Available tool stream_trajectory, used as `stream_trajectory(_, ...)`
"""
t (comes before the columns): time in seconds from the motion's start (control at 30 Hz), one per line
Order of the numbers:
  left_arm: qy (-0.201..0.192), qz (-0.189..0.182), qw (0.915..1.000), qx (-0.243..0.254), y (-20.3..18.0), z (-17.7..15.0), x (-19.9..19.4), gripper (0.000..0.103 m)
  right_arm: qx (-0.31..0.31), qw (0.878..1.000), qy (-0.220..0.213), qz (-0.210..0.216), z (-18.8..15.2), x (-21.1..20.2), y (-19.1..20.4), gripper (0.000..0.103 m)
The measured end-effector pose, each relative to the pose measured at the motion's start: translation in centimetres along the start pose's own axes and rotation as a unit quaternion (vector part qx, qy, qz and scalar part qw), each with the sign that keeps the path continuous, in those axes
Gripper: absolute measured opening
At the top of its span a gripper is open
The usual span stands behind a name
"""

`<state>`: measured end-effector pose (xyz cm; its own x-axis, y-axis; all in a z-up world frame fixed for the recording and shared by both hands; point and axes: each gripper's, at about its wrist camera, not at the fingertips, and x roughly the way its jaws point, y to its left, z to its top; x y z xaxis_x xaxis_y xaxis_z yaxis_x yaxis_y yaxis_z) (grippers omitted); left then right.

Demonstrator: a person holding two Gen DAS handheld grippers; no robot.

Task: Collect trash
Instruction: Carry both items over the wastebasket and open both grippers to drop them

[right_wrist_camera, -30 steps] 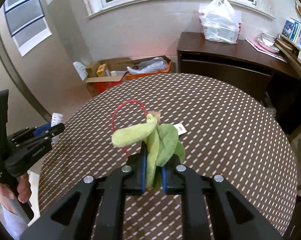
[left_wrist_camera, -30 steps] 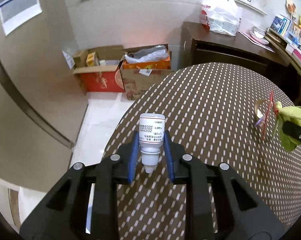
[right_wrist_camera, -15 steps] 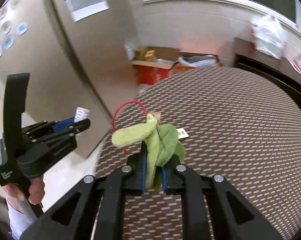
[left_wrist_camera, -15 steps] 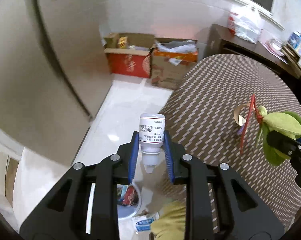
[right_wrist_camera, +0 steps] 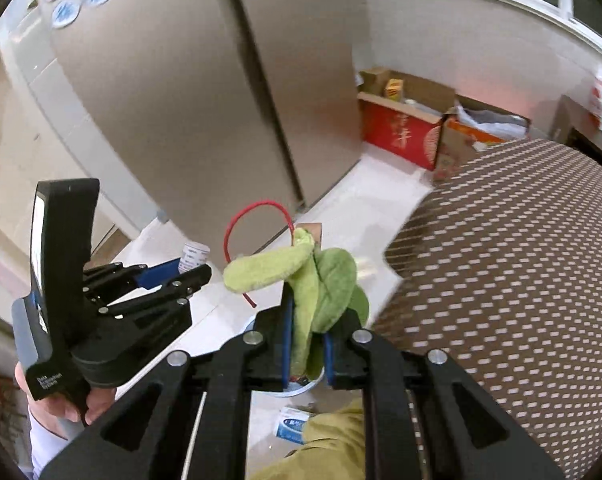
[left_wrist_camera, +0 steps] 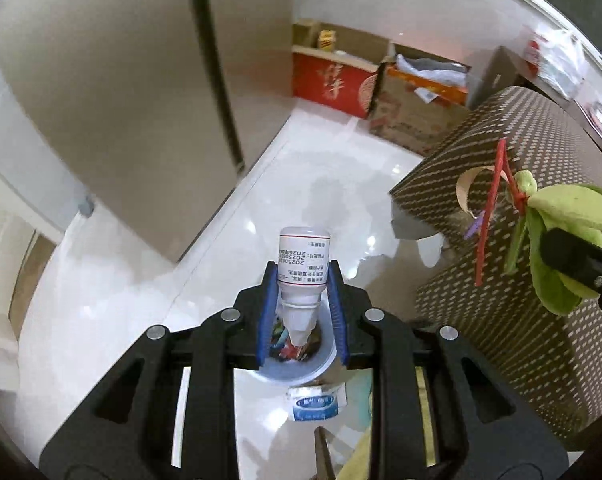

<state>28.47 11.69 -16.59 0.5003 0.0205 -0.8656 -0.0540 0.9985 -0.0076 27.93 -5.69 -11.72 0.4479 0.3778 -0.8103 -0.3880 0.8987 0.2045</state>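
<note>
My left gripper is shut on a small white plastic bottle, held nozzle toward the camera, directly above a white trash bin on the floor with coloured wrappers inside. It also shows in the right wrist view, still holding the bottle. My right gripper is shut on a green plush leaf toy with a red cord loop and a paper tag. The toy hangs at the right of the left wrist view, past the table's edge. The bin rim peeks below the right fingers.
A round table with a brown dotted cloth is to the right. A blue and white packet lies on the white floor beside the bin. A beige fridge stands ahead, cardboard boxes by the far wall.
Both grippers have swung left off the table and tilted down toward the floor. The trash bin has come into view under the held bottle. Both grips are unchanged.
</note>
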Motion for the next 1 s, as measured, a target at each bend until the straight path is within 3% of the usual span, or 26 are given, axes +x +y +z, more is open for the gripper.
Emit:
stream_trajectory(0.3,0.04,0.006,0.9987,-0.032,4.0,-2.7,2.5,0.026,-0.022,0.999,0.047,0.007,-0.7,4.6,4.4,0.012)
stream_trajectory(0.4,0.048,0.006,0.9986,-0.023,4.5,-3.3,3.5,0.067,-0.027,0.998,0.063,0.005,-1.3,5.8,5.4,0.012)
stream_trajectory(0.77,0.068,0.014,0.9959,-0.058,7.8,-5.3,5.0,0.067,-0.031,0.994,0.107,0.01,-2.5,10.4,6.9,0.013)
stream_trajectory(0.8,0.068,0.017,0.9957,-0.061,7.9,-5.6,5.0,0.067,-0.036,0.993,0.112,0.005,-2.6,10.9,7.3,0.017)
stream_trajectory(0.87,0.068,0.024,0.995,-0.069,8.4,-6.1,4.8,0.067,-0.041,0.992,0.115,-0.003,-2.7,11.4,7.7,0.036)
stream_trajectory(0.9,0.069,0.026,0.9946,-0.073,8.6,-6.4,4.7,0.067,-0.037,0.993,0.116,-0.002,-2.8,11.5,7.7,0.062)
stream_trajectory(0.93,0.071,0.03,0.9941,-0.077,8.7,-6.8,4.6,0.067,-0.029,0.994,0.107,0.001,-2.9,11.3,7.6,0.068)
stream_trajectory(1.0,0.069,0.033,0.9938,-0.08,8.7,-7.2,4.3,0.067,-0.033,0.994,0.103,0.001,-3.1,10.9,7.7,0.068)
